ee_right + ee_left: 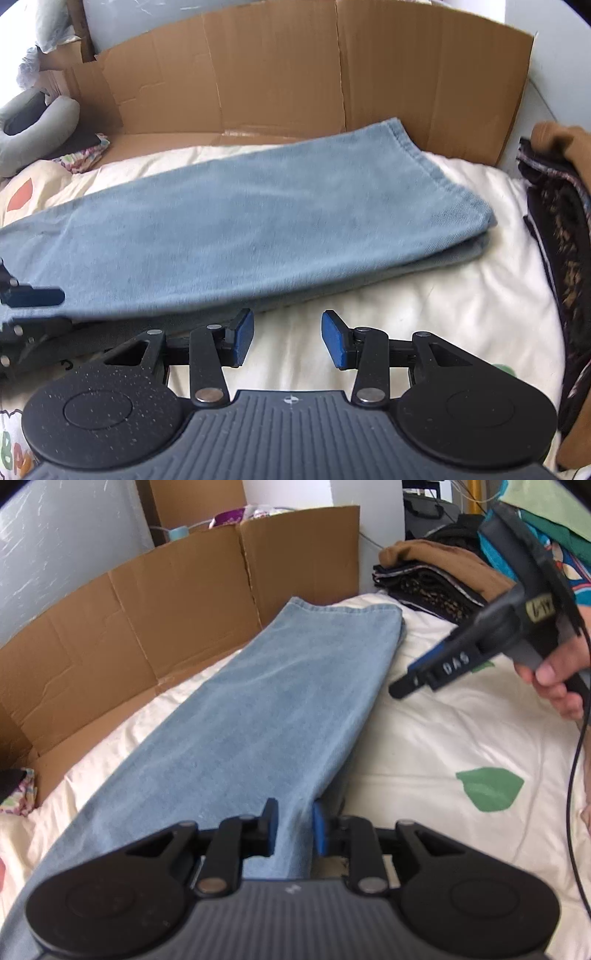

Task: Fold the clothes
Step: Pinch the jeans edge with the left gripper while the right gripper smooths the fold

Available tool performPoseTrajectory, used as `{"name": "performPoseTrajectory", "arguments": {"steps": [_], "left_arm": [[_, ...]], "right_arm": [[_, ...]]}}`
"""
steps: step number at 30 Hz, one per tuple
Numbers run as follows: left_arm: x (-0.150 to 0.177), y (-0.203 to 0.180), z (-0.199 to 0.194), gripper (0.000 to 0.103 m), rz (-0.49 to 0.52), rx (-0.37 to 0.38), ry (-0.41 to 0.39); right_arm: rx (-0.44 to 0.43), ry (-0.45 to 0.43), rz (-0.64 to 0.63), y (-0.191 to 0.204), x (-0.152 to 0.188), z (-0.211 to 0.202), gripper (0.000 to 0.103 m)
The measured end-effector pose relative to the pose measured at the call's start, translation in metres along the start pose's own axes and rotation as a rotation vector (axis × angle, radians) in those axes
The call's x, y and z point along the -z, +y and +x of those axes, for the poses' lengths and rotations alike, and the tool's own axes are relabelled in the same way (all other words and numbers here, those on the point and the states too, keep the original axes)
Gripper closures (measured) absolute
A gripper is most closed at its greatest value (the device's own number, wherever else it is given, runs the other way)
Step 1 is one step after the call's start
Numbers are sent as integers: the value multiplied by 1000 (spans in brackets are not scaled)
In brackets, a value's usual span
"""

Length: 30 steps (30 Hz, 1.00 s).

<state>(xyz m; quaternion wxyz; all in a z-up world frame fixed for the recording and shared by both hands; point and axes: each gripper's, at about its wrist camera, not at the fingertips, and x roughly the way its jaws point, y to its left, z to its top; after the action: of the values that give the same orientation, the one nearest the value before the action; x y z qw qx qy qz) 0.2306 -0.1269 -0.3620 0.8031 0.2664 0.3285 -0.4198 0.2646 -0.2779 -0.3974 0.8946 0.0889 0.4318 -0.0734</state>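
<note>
Light blue jeans [266, 701] lie folded lengthwise on the white bedding [443, 738], hems toward the cardboard. My left gripper [295, 827] is shut on the near part of the denim, with a fold of fabric pinched between its blue pads. In the right wrist view the jeans [258, 221] stretch from left to right, and the left gripper's finger [33, 297] shows on them at the left edge. My right gripper [287, 339] stands open just off the jeans' near edge, with only bedding [406, 295] between its fingers. A hand [554, 686] holds that right gripper [406, 685] in the left wrist view.
A flattened cardboard sheet [295, 74] stands along the far side of the bed. A stack of folded dark and brown clothes [436, 579] sits at the right end. A grey neck pillow [33, 125] lies far left. A black cable [576, 775] hangs from the right gripper.
</note>
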Motion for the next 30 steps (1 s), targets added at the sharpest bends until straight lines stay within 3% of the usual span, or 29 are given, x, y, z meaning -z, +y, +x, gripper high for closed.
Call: {"name": "performPoseTrajectory", "arguments": {"steps": [2, 5, 12, 25, 28, 30], "left_arm": [[-1, 6, 2, 96, -33, 19, -1], [-2, 14, 0, 100, -79, 36, -11], [-4, 17, -1, 100, -119, 61, -12], [7, 2, 12, 100, -99, 116, 48], [14, -3, 22, 94, -87, 115, 73], [18, -6, 25, 83, -80, 120, 79]], "right_arm": [[-11, -9, 0, 3, 0, 3, 55], [-39, -17, -33, 12, -5, 7, 55], [-63, 2, -111, 28, -16, 27, 55], [-76, 80, -79, 14, 16, 25, 54], [-79, 91, -45, 10, 16, 21, 54], [-85, 98, -26, 9, 16, 19, 54]]}}
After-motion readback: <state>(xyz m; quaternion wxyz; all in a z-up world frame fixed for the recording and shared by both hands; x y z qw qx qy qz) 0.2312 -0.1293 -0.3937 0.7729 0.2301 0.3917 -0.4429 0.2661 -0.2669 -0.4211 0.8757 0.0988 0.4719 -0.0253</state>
